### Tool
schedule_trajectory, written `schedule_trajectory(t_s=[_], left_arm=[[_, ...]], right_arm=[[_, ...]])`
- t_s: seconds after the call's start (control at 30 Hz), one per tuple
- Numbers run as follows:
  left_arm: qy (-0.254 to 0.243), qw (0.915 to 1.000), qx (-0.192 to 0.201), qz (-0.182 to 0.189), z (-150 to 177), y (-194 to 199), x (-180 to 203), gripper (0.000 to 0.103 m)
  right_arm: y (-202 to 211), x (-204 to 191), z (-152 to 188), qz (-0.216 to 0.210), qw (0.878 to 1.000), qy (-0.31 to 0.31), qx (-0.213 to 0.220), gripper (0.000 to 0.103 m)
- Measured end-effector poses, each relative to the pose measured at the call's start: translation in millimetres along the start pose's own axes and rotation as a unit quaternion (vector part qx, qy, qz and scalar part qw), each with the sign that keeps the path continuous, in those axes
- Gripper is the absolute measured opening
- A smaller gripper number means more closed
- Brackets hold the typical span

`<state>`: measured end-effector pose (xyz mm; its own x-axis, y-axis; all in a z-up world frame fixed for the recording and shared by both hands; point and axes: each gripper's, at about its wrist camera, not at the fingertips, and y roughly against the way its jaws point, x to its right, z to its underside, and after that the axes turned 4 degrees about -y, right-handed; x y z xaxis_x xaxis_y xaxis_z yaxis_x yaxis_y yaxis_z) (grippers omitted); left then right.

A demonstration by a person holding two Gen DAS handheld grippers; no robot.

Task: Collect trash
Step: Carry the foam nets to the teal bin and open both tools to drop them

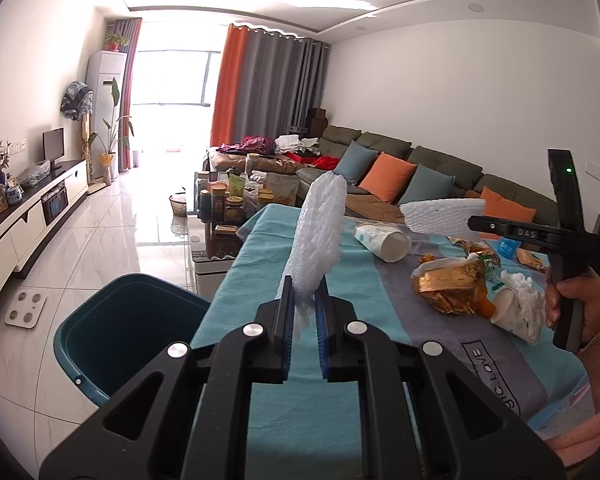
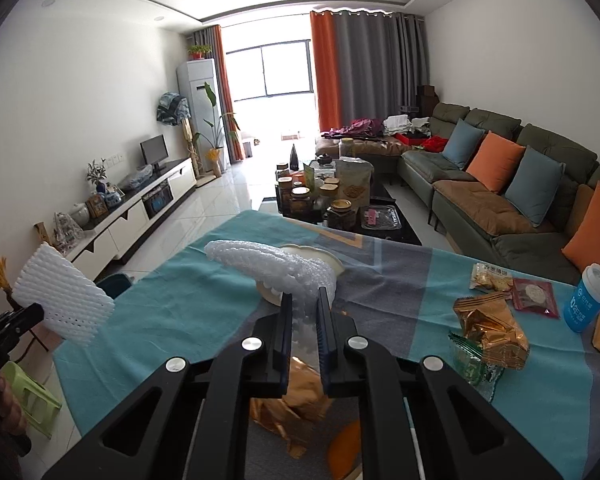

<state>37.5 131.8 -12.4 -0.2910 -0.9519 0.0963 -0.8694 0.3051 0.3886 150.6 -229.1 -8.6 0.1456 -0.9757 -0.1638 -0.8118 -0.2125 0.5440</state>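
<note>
My left gripper [image 1: 305, 300] is shut on a white foam net sleeve [image 1: 320, 236] and holds it upright above the table's left edge, beside the dark teal bin [image 1: 120, 332] on the floor. My right gripper [image 2: 305, 312] is shut on a second white foam net sleeve [image 2: 272, 264] and holds it above the table. In the left wrist view the right gripper [image 1: 476, 222] shows at the right with its sleeve [image 1: 440, 214]. In the right wrist view the left gripper [image 2: 28, 312] shows at the left with its sleeve [image 2: 60, 300].
On the teal and grey tablecloth [image 1: 260, 280] lie a tipped paper cup [image 1: 384, 242], gold foil wrappers [image 1: 448, 284], a cup stuffed with tissue [image 1: 516, 308], snack packets [image 2: 492, 276] and a blue cup [image 2: 588, 296]. A cluttered coffee table [image 2: 332, 200] and a sofa [image 2: 500, 200] stand beyond.
</note>
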Motion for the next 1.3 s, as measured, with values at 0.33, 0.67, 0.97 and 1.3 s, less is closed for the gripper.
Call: schedule_trajectory(t_s=[0.33,0.67,0.97,1.3], left_arm=[[0.015,0.9956,0.002,-0.092,-1,18,-67,0.010],[0.031,0.9865,-0.046,-0.154,26,12,-128,0.010],[0.057,0.9791,-0.094,-0.172,41,-24,-150,0.010],[0.094,0.9698,-0.138,-0.177,52,-70,-170,0.012]], right_arm=[[-10,-88,-10,-0.133,0.990,0.037,-0.013,0.010],[-78,-186,-4,-0.192,0.975,0.089,-0.071,0.010],[-128,-244,5,-0.211,0.962,0.119,-0.123,0.010],[-173,-277,22,-0.198,0.954,0.137,-0.177,0.013]])
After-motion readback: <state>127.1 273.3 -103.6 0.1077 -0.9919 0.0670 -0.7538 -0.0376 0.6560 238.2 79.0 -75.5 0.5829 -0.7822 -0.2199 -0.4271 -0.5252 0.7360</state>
